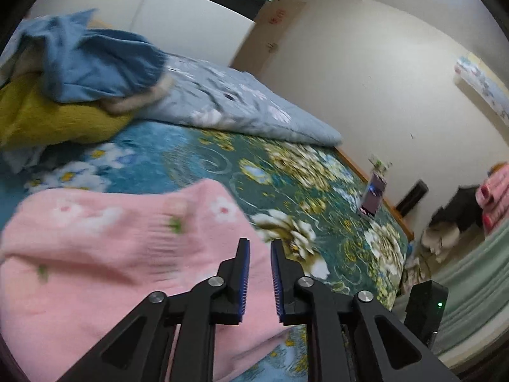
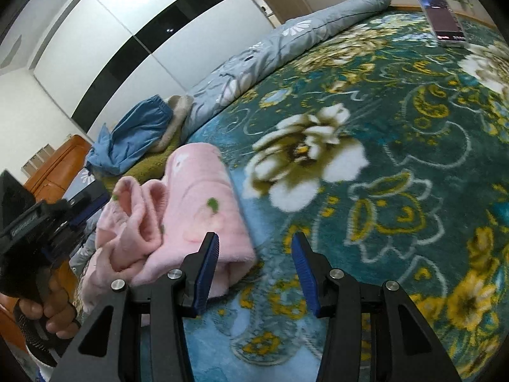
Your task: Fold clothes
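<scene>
A pink fleece garment (image 1: 111, 254) with small flower prints lies partly folded on the green floral bedspread (image 1: 286, 175). My left gripper (image 1: 259, 245) hovers over its right edge; the blue pads stand a narrow gap apart with nothing between them. In the right wrist view the same pink garment (image 2: 197, 197) lies bunched at the left, its folded corner just beside the left finger. My right gripper (image 2: 254, 238) is wide open above the bedspread (image 2: 381, 159), empty. A hand (image 2: 54, 312) at the left edge holds the other gripper's handle.
A pile with a blue garment (image 1: 95, 63) on a yellow-green one (image 1: 47, 121) sits at the bed's far side, next to a rolled grey-blue quilt (image 1: 238, 102). A phone (image 2: 442, 16) stands propped near the bed's far edge. An orange wooden cabinet (image 2: 63, 165) is at left.
</scene>
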`<state>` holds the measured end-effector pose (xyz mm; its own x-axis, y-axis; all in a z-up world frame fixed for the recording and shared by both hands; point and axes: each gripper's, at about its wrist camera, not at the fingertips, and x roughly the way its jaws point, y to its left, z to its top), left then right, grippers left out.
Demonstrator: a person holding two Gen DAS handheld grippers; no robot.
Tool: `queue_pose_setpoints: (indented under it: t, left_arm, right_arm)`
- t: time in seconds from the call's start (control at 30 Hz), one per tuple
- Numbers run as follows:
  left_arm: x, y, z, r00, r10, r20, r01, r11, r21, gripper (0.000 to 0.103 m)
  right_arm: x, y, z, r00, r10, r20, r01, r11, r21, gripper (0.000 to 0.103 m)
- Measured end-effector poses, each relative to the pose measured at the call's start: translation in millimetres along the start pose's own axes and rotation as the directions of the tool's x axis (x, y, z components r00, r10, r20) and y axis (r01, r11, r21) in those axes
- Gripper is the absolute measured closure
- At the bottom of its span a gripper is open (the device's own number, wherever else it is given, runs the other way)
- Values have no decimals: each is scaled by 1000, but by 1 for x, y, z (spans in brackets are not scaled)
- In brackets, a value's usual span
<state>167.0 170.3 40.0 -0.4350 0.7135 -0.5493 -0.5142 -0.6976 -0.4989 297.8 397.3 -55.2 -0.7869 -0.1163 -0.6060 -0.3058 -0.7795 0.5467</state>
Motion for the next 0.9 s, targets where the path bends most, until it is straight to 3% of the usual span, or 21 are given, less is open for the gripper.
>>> queue_pose_setpoints:
  t: [0.1,0.17,0.27,0.37,0.4,0.43,0.47,0.67,0.77,0.83,0.9]
  left_arm:
    - [-29,32,-2,995,89,53,-87,996,-38,63]
    - [-43,52,-7,984,166,65,-162,985,-65,61]
    - [-62,90,-22,952,302,46,-295,948,-122,61]
    - [-74,119,-38,924,381,13,-374,913,-165,61]
    - [-76,126,-44,921,390,2,-384,907,-176,61]
    - [-77,131,-49,920,392,-5,-386,904,-183,60]
    - [-79,134,-53,921,390,-11,-385,904,-186,57]
    - [-63,118,-67,915,400,-46,-403,910,-96,49]
    - [-61,110,-69,908,418,-41,-419,907,-47,46]
    - [-62,111,-69,911,410,-39,-412,910,-48,46]
    - [-66,117,-68,925,378,-38,-379,921,-83,46]
  right_arm:
    - [11,19,2,999,40,-29,-42,998,-51,54]
    - [20,33,3,996,67,-53,-72,994,-88,54]
    - [33,54,5,990,106,-90,-119,983,-141,54]
    - [46,75,6,981,143,-130,-166,967,-193,54]
    - [50,82,7,978,154,-143,-182,961,-209,53]
    - [54,89,7,974,166,-157,-199,954,-225,43]
    - [59,96,8,969,176,-171,-215,946,-241,39]
    - [84,119,18,938,232,-257,-290,932,-218,39]
    - [79,137,5,915,282,-288,-360,893,-270,39]
    - [75,149,-4,899,310,-308,-403,861,-310,39]
    - [79,160,-9,903,276,-328,-390,847,-361,39]
